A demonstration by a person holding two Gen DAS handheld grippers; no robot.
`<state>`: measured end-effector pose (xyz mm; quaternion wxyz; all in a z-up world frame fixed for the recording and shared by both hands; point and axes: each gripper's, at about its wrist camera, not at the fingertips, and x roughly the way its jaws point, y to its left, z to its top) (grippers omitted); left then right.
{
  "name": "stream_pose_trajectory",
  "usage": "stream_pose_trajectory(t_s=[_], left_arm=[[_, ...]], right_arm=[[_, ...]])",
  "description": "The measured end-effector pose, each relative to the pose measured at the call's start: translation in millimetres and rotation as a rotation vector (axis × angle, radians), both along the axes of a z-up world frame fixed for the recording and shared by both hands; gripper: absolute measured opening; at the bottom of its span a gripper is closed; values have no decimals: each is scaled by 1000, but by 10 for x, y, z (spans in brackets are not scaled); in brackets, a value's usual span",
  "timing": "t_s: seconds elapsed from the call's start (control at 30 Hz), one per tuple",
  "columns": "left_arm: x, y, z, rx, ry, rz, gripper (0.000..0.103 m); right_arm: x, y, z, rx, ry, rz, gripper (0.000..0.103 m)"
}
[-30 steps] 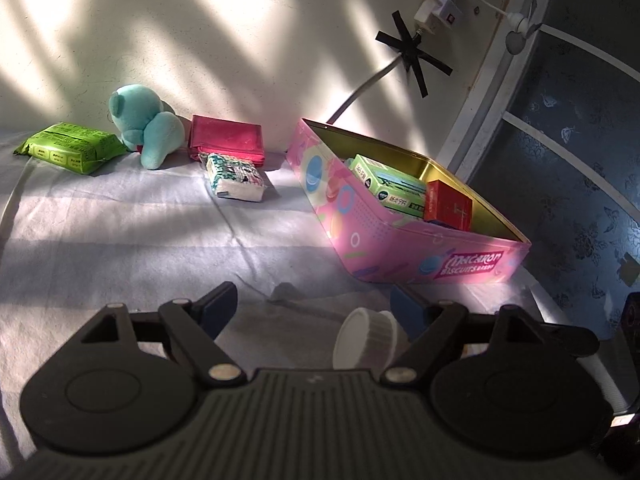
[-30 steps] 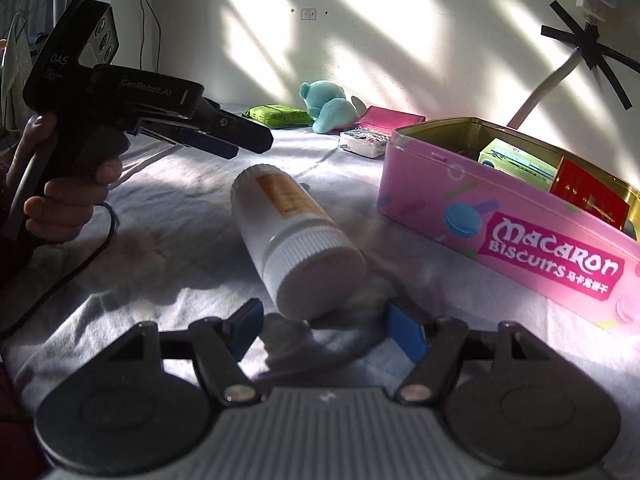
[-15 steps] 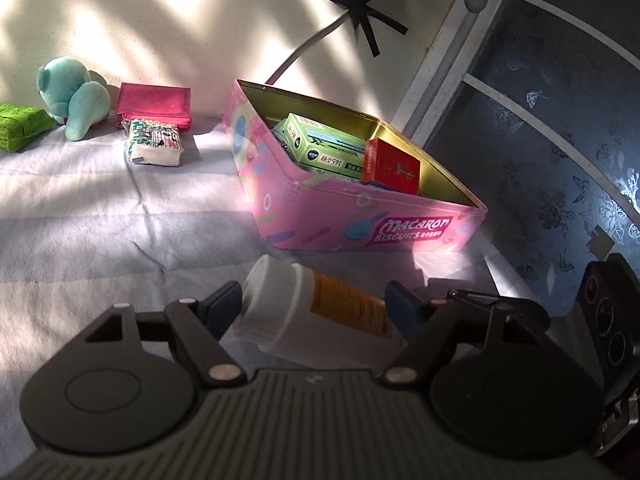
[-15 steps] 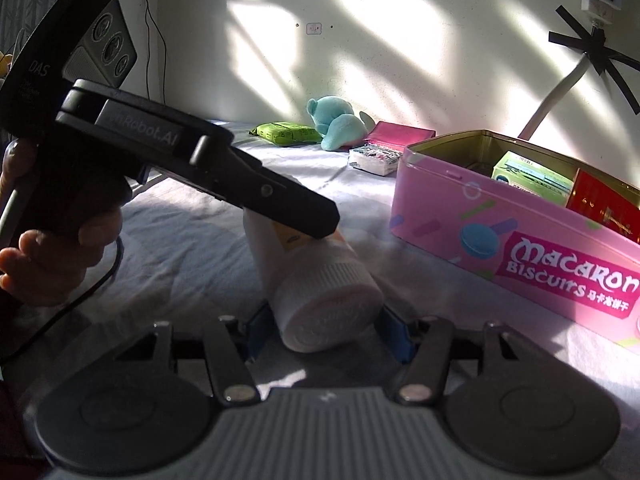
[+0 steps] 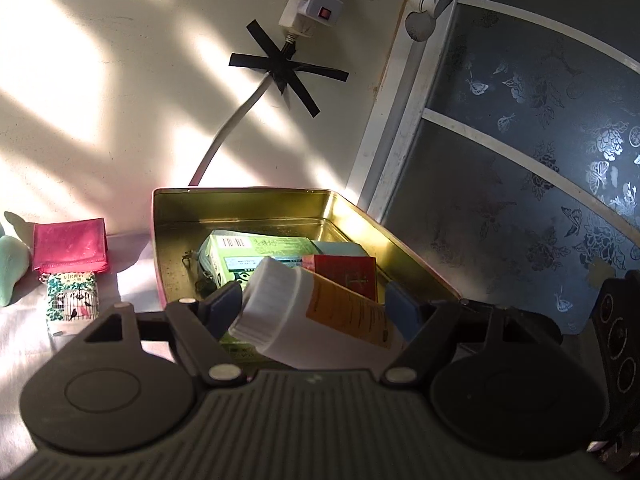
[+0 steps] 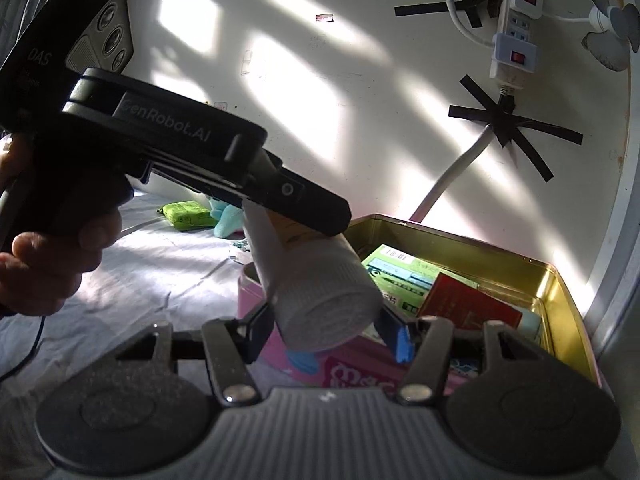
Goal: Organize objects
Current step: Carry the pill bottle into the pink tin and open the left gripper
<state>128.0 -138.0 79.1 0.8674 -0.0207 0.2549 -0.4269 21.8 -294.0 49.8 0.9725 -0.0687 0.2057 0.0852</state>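
In the left wrist view, going from left to right, a sliver of a teal plush toy (image 5: 9, 270) shows at the 9 o'clock edge. Beside it a pink pouch (image 5: 70, 245) leans at the wall, with a small patterned tissue pack (image 5: 72, 300) just in front of it on the white cloth of the surface (image 5: 132, 264). Next comes the open tin (image 5: 360, 216), gold inside, which holds a green box (image 5: 256, 250) and a red box (image 5: 344, 274) side by side.

The white bottle (image 5: 304, 314) hangs above the tin's near edge, lying crosswise. Its ribbed cap points toward 9 o'clock and its orange label faces up. The left tool (image 5: 316, 306) is closed on it lengthwise: one blue pad meets the cap end and the other sits at the bottle's base end.

In the right wrist view, a hand (image 6: 44, 268) at 9 o'clock grips the handle of the left tool (image 6: 328, 220), whose black finger lies along the top of the white bottle (image 6: 320, 280). Behind it, a green packet (image 6: 186, 214) and the teal plush toy (image 6: 228, 216) lie on the cloth. The right tool (image 6: 326, 330) is clamped across the bottle's capped end, its pads pressing both sides. To the right, the tin (image 6: 560, 304) lies open below the bottle, pink outside, with the green box (image 6: 400, 272) and red box (image 6: 468, 304) inside. On the wall at 1 o'clock, a power strip (image 6: 514, 36) hangs above a star of black tape (image 6: 508, 120).
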Motion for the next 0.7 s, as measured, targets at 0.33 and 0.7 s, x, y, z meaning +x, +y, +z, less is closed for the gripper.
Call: stream_pose_trajectory(t_s=[0.33, 0.7], left_arm=[[304, -267, -207, 161, -23, 257, 86], [-41, -37, -204, 225, -94, 385, 86]], right_arm=[[325, -322, -217, 46, -76, -165, 69], [59, -413, -133, 156, -105, -236, 69]])
